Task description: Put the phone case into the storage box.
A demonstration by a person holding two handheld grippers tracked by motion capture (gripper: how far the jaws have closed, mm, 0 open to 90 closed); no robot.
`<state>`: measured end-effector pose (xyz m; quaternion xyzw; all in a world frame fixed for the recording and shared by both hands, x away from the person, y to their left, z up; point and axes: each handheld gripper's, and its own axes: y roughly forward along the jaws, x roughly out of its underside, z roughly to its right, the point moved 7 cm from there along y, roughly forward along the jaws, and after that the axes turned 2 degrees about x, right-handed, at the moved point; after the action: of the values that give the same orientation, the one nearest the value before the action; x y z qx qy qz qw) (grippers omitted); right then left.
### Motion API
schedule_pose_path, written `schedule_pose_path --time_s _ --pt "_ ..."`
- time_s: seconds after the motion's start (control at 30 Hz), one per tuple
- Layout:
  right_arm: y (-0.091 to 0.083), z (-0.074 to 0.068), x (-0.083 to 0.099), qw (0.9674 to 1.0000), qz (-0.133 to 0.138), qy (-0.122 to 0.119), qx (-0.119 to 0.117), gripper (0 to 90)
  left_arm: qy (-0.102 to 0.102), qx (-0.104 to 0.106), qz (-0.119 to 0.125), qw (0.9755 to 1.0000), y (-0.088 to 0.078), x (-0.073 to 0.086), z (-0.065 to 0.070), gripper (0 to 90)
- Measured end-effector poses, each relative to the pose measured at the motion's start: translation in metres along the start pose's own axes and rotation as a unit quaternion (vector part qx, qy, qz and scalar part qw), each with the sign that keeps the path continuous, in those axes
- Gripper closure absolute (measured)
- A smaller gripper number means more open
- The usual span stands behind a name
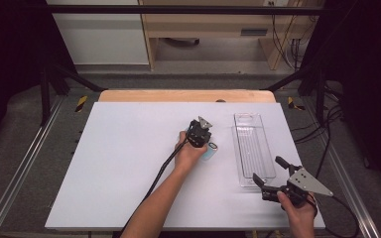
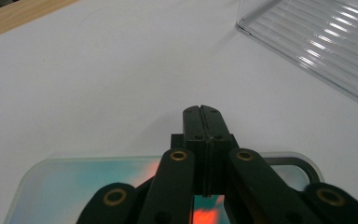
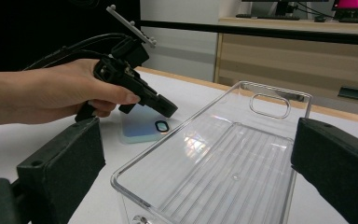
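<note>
Iridescent card [image 1: 209,151] lies flat on the table [image 1: 119,163] left of the tray [image 1: 252,148]; my left gripper [image 2: 204,112], pressed together, hovers over it, right gripper [image 1: 268,174] spread; I fear shut jaws will just skid it sideways

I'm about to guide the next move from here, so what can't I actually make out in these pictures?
- Iridescent card: its near part is cut off by the bottom edge and covered by the left tool in the left gripper view; whether the shut jaws touch it is unclear.
- Same card, high view: mostly hidden under the left hand.
- Clear tray: near corner cut off by the bottom edge in the right gripper view, between the open right tool jaws.
</note>
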<state>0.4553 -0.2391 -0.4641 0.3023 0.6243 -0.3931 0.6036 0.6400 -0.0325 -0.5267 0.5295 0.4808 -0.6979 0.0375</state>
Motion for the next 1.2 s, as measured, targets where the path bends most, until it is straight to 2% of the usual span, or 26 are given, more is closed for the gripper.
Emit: schedule_pose_path --time_s 0.43,0.77,0.97,1.1,1.2 --pt "0.002 -0.004 0.0 1.0 -0.003 -0.002 -0.003 3.1 -0.006 0.01 0.009 0.9999 -0.027 0.021 0.007 90.0" --pt "0.004 -0.005 0.001 1.0 -0.007 -0.007 -0.003 3.0 0.001 0.018 0.012 0.9998 -0.041 0.028 0.01 90.0" --pt "0.004 -0.006 0.002 0.9999 -0.008 -0.006 -0.005 3.0 0.0 0.019 0.006 0.9998 -0.045 0.03 0.004 90.0" --pt "0.005 -0.007 0.001 0.9999 -0.009 -0.008 -0.006 3.0 -0.005 0.023 0.008 0.9997 -0.042 0.028 0.003 90.0" --pt "0.005 -0.007 0.002 0.9999 -0.009 -0.008 -0.006 3.0 -0.005 0.027 -0.003 0.9996 -0.037 0.024 0.004 90.0"
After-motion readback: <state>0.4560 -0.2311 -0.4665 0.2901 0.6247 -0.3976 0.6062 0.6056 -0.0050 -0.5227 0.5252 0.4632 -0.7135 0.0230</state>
